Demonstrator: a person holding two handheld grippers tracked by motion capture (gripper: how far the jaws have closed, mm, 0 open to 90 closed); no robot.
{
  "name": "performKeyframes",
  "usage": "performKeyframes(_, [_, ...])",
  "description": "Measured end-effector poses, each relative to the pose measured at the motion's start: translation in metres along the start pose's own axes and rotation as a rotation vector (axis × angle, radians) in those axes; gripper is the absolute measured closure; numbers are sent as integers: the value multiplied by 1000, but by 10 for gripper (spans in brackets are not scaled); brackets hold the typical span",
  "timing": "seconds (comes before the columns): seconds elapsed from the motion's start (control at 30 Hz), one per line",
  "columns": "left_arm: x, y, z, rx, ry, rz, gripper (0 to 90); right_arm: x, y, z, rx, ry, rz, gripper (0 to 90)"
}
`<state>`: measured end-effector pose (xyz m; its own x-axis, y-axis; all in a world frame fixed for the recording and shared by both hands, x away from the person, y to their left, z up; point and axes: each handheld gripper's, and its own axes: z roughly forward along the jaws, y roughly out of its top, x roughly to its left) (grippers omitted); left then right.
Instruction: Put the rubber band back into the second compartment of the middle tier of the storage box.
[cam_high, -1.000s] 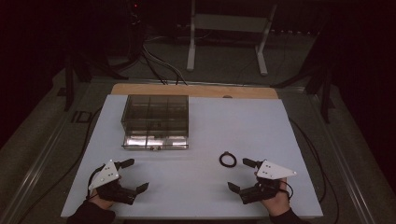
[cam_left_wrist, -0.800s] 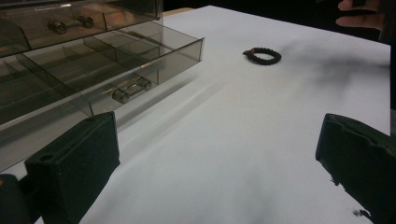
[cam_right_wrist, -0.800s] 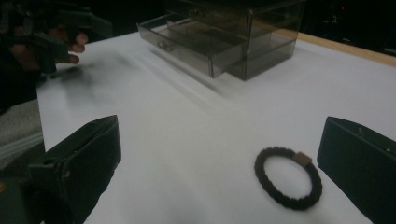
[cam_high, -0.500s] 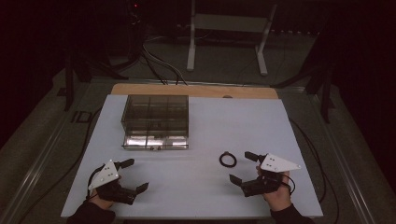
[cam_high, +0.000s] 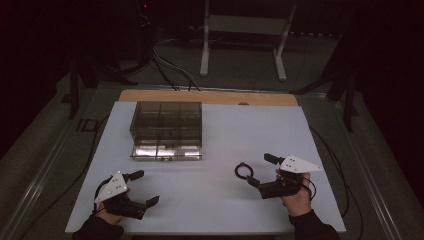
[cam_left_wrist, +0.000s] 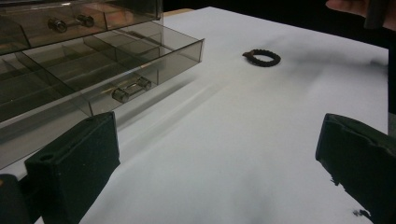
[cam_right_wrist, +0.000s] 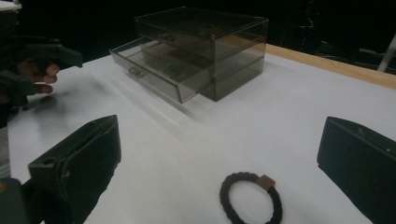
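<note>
A black braided hair tie (cam_high: 243, 170) lies flat on the white table, right of the middle. My right gripper (cam_high: 257, 169) is open just to its right, jaws pointing at it. In the right gripper view the hair tie (cam_right_wrist: 251, 198) lies low between the two spread jaws of that gripper (cam_right_wrist: 219, 144), untouched. A smoky clear drawer box (cam_high: 166, 129) stands at the back left with its bottom drawer (cam_high: 167, 150) pulled out. My left gripper (cam_high: 146, 187) is open at the front left, holding nothing. In the left gripper view, the box (cam_left_wrist: 93, 56) and the hair tie (cam_left_wrist: 262, 58) lie beyond the jaws of the left gripper (cam_left_wrist: 217, 172).
The pulled-out drawer (cam_right_wrist: 154, 70) has dividers and a small handle (cam_left_wrist: 131, 89). A wooden strip (cam_high: 210, 96) runs along the table's far edge. Beyond it are cables and a white stand (cam_high: 242, 30) on the floor. Bare white table (cam_high: 210, 195) lies between the grippers.
My right gripper has moved a little forward, away from the person, so its jaws now flank the hair tie's near side. The left gripper has hardly moved.
</note>
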<state>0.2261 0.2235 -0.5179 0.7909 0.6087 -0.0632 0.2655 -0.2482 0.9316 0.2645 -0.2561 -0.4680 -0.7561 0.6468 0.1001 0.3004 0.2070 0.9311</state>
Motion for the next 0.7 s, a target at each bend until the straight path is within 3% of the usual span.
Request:
performKeyframes(0.4, [1,0,0,-2,1,-1,4,-19,6,7,5,-45,20,0])
performKeyframes(0.7, [1,0,0,-1,1,-5,3,-27,6,14,24,-50,20,0])
